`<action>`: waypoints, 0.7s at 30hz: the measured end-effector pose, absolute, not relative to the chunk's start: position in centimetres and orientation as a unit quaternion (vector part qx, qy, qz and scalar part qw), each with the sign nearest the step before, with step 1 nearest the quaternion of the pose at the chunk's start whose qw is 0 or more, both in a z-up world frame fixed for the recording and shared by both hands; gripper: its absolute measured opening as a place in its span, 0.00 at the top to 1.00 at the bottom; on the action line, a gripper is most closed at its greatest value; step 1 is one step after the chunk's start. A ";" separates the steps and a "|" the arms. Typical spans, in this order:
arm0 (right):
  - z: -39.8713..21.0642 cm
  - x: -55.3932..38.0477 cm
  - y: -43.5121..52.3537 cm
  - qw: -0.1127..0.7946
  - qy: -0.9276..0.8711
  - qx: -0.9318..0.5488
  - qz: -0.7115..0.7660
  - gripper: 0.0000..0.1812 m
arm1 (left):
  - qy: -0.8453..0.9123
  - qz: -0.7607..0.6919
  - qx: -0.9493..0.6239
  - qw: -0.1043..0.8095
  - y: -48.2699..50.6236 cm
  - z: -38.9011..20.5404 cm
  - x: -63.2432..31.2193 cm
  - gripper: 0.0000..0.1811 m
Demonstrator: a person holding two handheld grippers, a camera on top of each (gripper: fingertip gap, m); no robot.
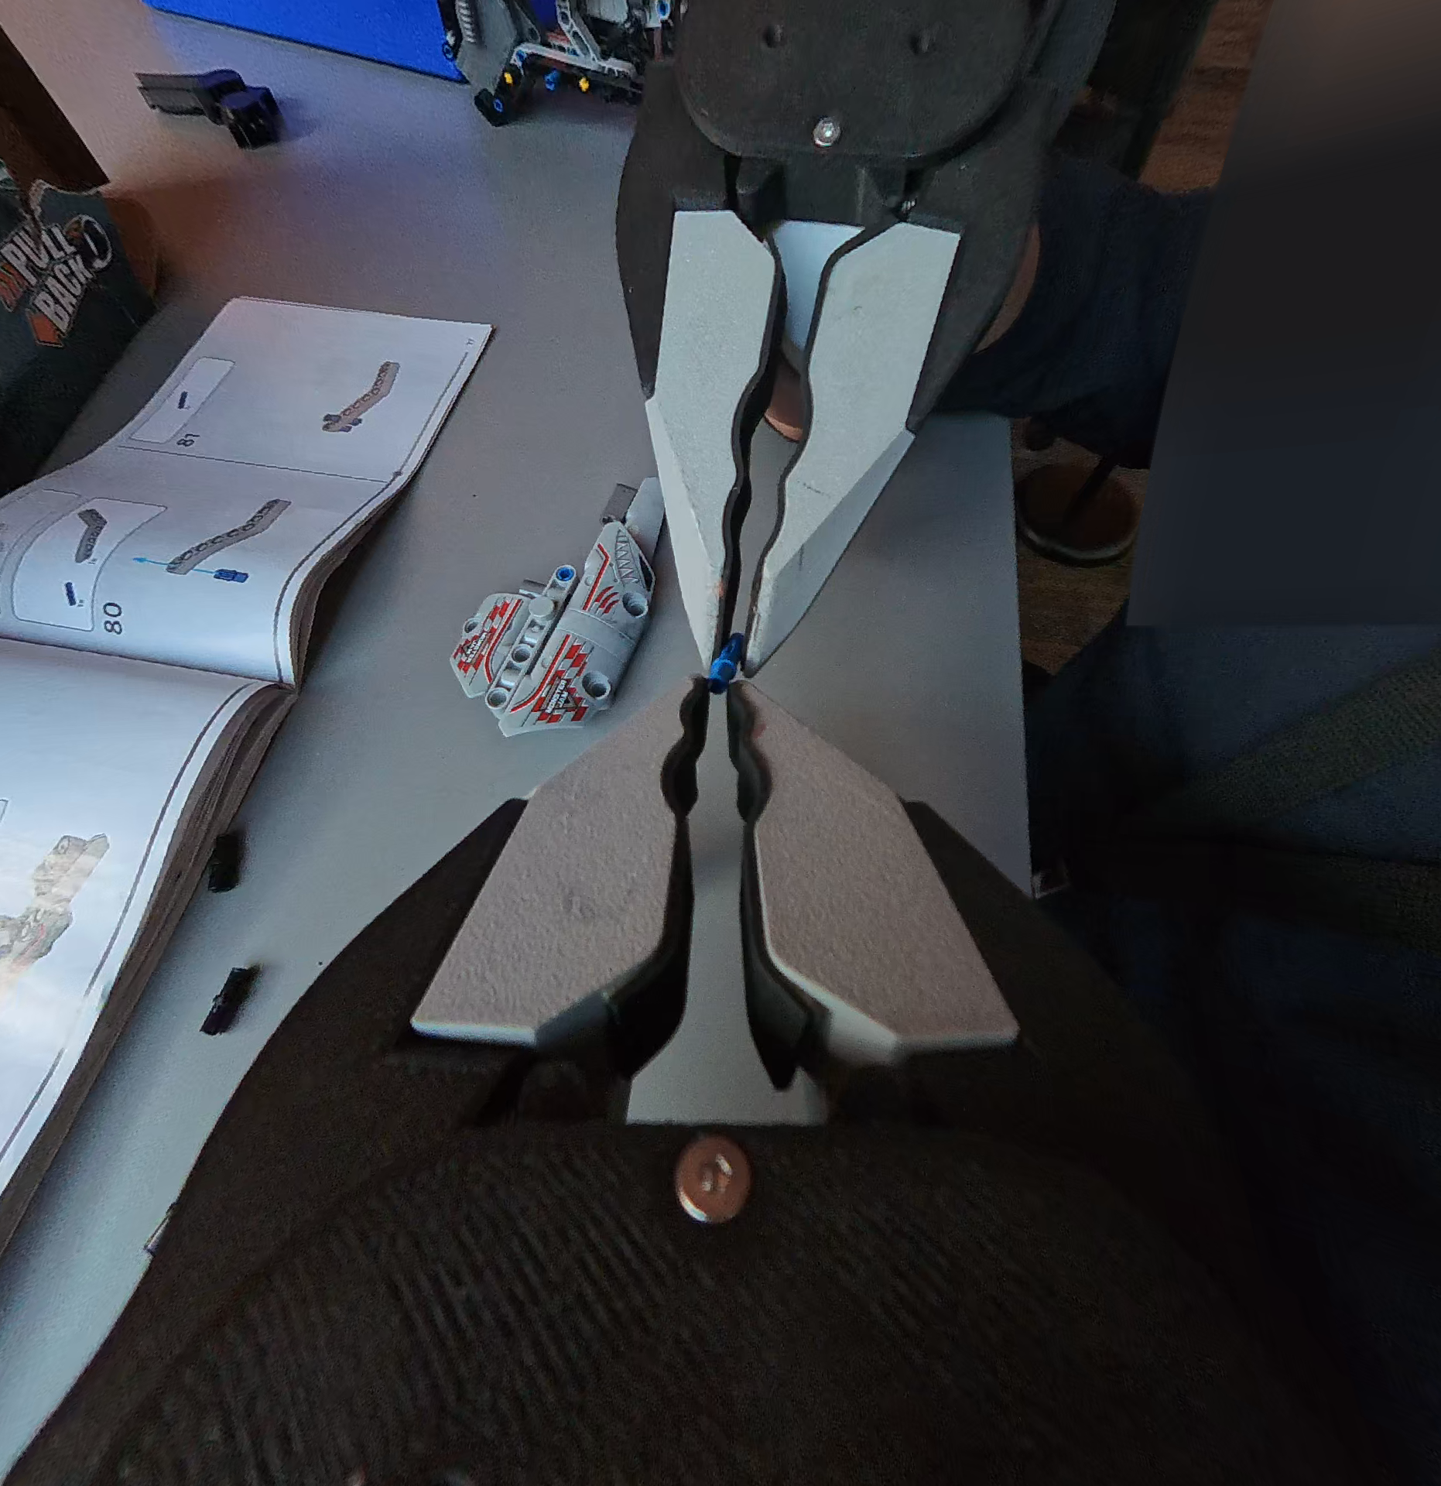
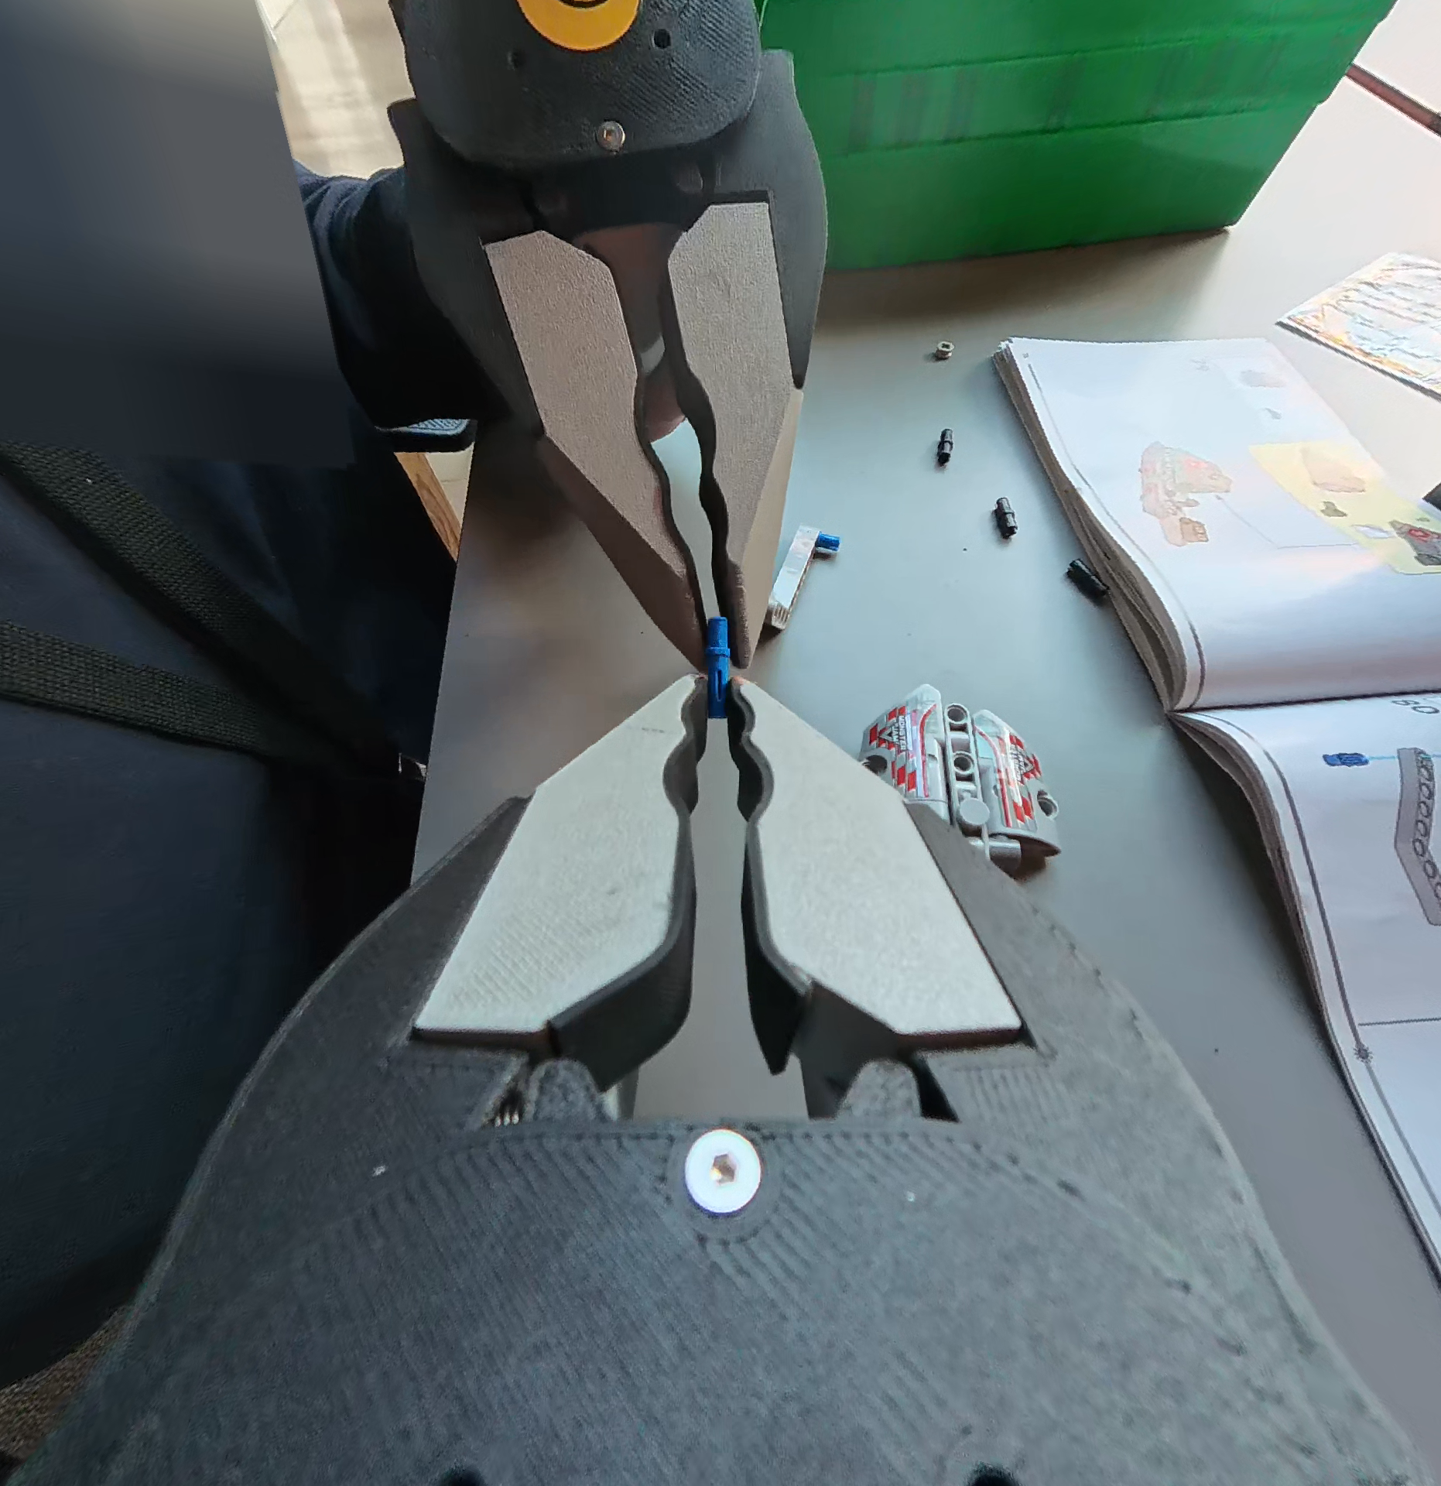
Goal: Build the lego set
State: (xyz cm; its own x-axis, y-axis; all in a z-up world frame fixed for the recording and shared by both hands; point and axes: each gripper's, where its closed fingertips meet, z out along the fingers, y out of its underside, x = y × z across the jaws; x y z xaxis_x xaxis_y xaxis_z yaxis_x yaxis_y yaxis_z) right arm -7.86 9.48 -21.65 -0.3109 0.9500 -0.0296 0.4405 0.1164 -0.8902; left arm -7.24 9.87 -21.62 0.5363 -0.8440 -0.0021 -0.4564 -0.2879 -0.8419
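- Mid-frame in both views, the left tool and right tool meet tip to tip, both pinching one small blue plastic connector pin above the grey desk.
- Risk: with such shallow tip grips, a slight twist could flick the pin away.
- The grey red-striped panel assembly lies left of centre.

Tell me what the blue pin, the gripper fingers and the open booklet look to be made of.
Blue pin: smooth moulded plastic, judging by its uniform colour and slight sheen.
Gripper fingers: probably 3D-printed plastic, matte grey with a grainy, layered texture.
Booklet: printed paper, with curling stacked page edges.
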 end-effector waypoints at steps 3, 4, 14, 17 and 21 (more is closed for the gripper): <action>-21.6 -7.8 9.5 0.297 -0.685 -0.507 0.431 0.99 | 0.419 -0.239 -0.768 0.421 9.9 -21.4 -7.2 1.00; -21.6 -7.8 9.5 0.297 -0.684 -0.508 0.431 0.99 | 0.418 -0.242 -0.768 0.421 9.9 -21.4 -7.2 1.00; -21.2 -7.7 10.9 0.279 -0.643 -0.543 0.462 0.99 | 0.394 -0.249 -0.772 0.432 10.9 -20.9 -7.2 0.95; -20.7 -7.5 11.5 0.271 -0.617 -0.556 0.487 0.99 | 0.389 -0.226 -0.776 0.442 11.4 -21.1 -7.7 0.93; -19.5 -7.5 12.5 0.263 -0.565 -0.570 0.536 0.99 | 0.384 -0.155 -0.765 0.494 12.6 -20.1 -8.5 0.88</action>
